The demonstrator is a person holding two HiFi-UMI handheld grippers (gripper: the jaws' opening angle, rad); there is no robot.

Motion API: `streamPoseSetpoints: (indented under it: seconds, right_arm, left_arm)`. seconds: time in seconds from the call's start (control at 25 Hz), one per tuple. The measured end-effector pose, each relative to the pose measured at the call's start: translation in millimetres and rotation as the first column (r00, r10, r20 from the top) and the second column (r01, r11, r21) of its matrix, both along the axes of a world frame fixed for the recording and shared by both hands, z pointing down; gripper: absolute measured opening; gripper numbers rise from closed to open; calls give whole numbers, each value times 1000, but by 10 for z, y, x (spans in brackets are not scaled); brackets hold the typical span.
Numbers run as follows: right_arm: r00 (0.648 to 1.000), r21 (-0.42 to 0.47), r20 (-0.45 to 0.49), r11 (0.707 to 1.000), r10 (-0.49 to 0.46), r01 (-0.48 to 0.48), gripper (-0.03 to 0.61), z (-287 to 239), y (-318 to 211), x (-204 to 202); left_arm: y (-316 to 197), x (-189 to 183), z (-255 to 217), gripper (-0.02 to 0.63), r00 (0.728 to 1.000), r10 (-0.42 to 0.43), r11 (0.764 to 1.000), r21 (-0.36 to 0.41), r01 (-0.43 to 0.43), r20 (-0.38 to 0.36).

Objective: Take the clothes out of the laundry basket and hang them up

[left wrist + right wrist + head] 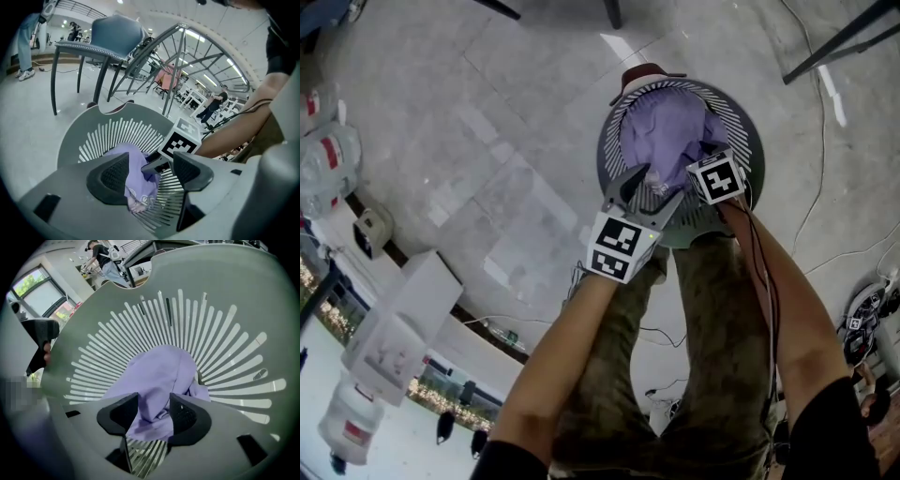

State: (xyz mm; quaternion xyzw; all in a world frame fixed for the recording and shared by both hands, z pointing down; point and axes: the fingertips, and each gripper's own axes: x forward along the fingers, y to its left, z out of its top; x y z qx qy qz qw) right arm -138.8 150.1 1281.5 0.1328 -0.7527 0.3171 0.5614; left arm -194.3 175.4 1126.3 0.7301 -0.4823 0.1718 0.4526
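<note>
I am reading the right gripper (pixel 153 411) as closed on a fold of the purple garment (pixel 159 371). The cloth fills the gap between its jaws and narrows there, though the pinch looks loose and I may be misjudging it. The garment is lying heaped inside the laundry basket (pixel 140 310), straight ahead of and below that gripper. The left gripper (pixel 150 171) is hovering over the near rim with its jaws wide apart and nothing between them. The garment lies beyond it, toward the right gripper, so I am judging the lift to belong to the right hand, straight up.
</note>
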Motion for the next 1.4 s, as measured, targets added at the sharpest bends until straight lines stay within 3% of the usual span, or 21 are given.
streamPoseSetpoints:
  seconds: [0.24,0.28,0.36,0.52,0.72,0.88,1.04,1.24,1.4]
  right_arm:
    - [998,-25,-50,999,30,-32,193,177,-36,30]
    - [999,-24,-44,999,30,-31,169,176,-58,29]
    - [1000,-16,-20,1000,23,-23,37,144,-100,11]
    - [998,-11,23,998,64,-64,9,-42,-195,-8]
    - [986,34,141,995,84,-90,6,-687,-119,-80]
    - [965,117,261,993,-10,-21,5,-1374,49,-171]
    - [949,118,309,993,-68,32,5,-1994,214,-142]
    - [924,160,370,986,-98,40,5,-2753,231,-79]
    - [906,133,423,989,0,-62,5,-3339,83,16]
  left_arm:
    - [-106,-112,66,273,1000,-14,1000,9,14,-10]
    - [-124,-118,65,273,1000,-17,1000,10,17,-15]
    - [-136,-127,50,273,999,-26,1000,12,26,-24]
    - [-78,-157,36,273,1000,-16,1000,-5,16,-4]
    - [77,-152,-172,273,998,-59,996,-70,57,-31]
    - [217,-250,-438,273,989,-140,984,-120,133,-54]
    - [307,-416,-715,273,981,-188,972,-152,179,-47]
    - [165,-690,-1043,273,980,-199,971,-136,194,-23]
    - [-70,-832,-1241,273,990,-142,987,-78,140,-17]
